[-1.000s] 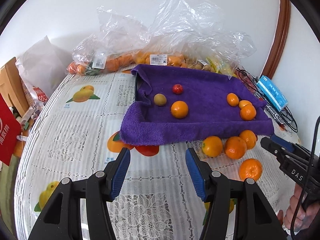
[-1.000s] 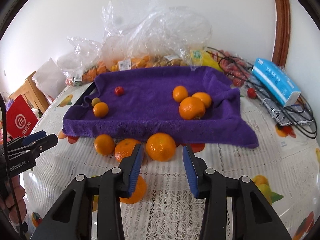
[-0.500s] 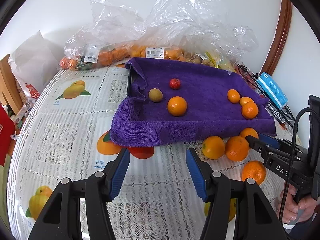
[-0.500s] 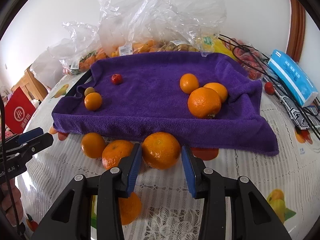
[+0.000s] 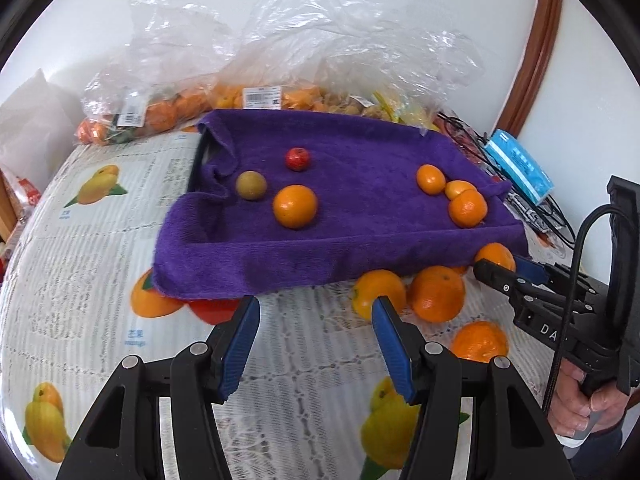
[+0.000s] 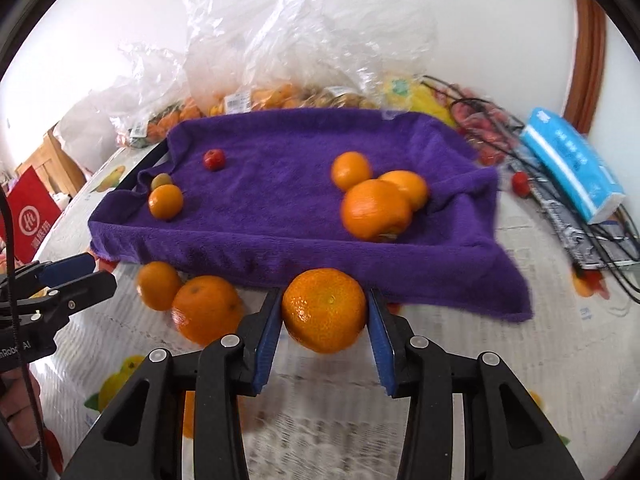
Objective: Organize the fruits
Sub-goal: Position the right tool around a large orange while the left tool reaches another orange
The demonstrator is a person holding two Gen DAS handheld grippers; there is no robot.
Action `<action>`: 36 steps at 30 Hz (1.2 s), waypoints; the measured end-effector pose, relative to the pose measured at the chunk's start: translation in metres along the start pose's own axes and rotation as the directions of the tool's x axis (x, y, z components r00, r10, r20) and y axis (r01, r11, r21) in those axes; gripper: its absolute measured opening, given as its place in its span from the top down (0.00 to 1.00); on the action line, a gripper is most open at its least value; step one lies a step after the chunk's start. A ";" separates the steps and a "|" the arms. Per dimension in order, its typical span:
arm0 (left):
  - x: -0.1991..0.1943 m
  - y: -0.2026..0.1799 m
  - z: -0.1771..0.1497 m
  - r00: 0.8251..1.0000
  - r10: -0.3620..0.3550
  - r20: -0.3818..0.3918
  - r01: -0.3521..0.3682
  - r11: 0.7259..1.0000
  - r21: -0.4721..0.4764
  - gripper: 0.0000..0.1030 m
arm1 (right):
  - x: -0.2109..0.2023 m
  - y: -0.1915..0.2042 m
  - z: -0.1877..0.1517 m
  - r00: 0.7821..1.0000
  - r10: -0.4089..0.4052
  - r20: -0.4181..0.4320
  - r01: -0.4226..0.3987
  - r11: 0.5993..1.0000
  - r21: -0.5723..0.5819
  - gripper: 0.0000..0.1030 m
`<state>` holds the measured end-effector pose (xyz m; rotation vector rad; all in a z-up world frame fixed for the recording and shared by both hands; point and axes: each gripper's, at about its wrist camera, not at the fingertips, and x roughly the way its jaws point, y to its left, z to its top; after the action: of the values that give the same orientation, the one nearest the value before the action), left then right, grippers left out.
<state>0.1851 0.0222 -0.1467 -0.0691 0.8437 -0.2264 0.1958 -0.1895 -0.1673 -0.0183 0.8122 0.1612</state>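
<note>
A purple towel-lined tray (image 5: 360,240) (image 6: 280,248) holds several oranges, a small red fruit (image 5: 297,159) and a brownish-green fruit (image 5: 251,185). More oranges lie on the tablecloth in front of it. My right gripper (image 6: 325,316) has its blue pads on both sides of a large mandarin (image 6: 325,310) at the tray's front edge; the pads touch or nearly touch it. Two oranges (image 6: 206,308) lie to its left. My left gripper (image 5: 314,320) is open and empty above the tablecloth, with an orange (image 5: 378,292) just right of it.
Clear plastic bags of fruit (image 5: 280,60) are piled behind the tray against the wall. A blue tissue pack (image 6: 572,176) and black cables (image 6: 600,236) lie right of the tray. A red bag (image 6: 30,216) stands at the far left.
My right gripper moved forward around the large mandarin, and its jaws narrowed onto it. My left gripper moved forward toward the tray's front edge and stayed open.
</note>
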 end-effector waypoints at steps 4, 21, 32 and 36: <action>0.008 -0.011 0.003 0.999 -0.033 -0.002 0.033 0.999 0.014 0.46 | -0.009 -0.017 -0.003 1.000 -0.020 0.014 0.020 1.000 0.022 0.60; 0.029 -0.015 0.001 0.998 0.042 -0.047 -0.041 0.999 0.031 0.66 | -0.002 -0.018 -0.007 1.000 0.007 0.007 -0.007 1.000 0.016 0.59; 0.035 -0.018 -0.001 0.994 0.109 -0.012 -0.108 0.992 0.057 0.66 | 0.008 -0.004 -0.007 0.999 -0.046 -0.007 0.045 0.999 -0.030 0.59; 0.035 -0.017 -0.001 0.994 0.106 -0.012 -0.105 0.993 0.052 0.66 | 0.012 -0.002 -0.007 0.997 -0.062 -0.034 0.061 0.998 -0.034 0.59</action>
<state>0.2035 -0.0025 -0.1704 0.0249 0.8528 -0.1493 0.1996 -0.1907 -0.1809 -0.0778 0.8428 0.1161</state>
